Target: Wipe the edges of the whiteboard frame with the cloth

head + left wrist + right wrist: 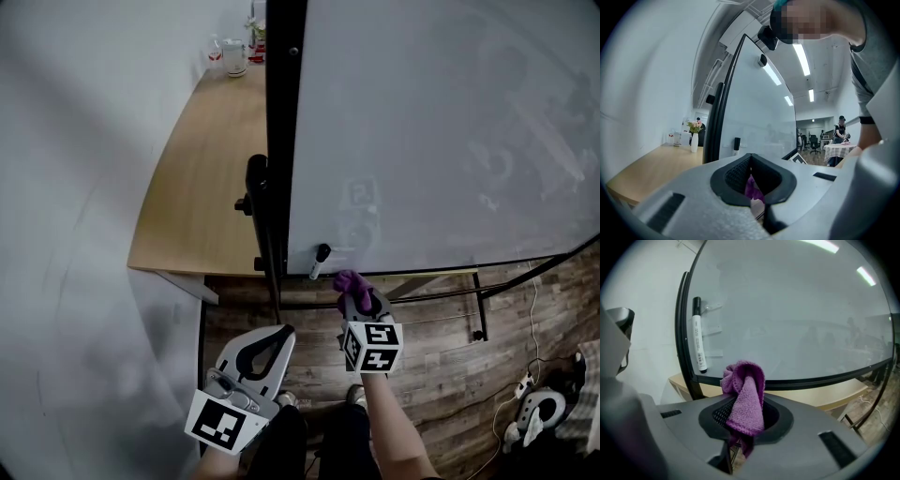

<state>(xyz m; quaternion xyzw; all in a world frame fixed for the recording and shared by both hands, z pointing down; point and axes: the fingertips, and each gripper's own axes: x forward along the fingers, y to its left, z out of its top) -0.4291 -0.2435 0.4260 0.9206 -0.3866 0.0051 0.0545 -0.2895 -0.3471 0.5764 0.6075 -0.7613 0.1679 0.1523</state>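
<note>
The whiteboard [441,131] stands upright in a black frame; its left edge [277,141] and bottom edge [450,270] meet near a black-capped marker [320,260] clipped to the board. My right gripper [359,298] is shut on a bunched purple cloth [351,281], just below the bottom-left corner and apart from the frame. In the right gripper view the cloth [745,394] sticks up from the gripper [743,420], with the marker [699,336] and frame [680,333] beyond. My left gripper [281,333] hangs lower left, shut with nothing held; the left gripper view [751,161] shows purple only behind its jaws.
A wooden table [206,178] runs along the wall left of the board, with a mug [233,58] at its far end and a vase of flowers [694,138]. The board's stand legs [478,300] and cables [534,403] lie on the wood floor. A person [840,133] stands far off.
</note>
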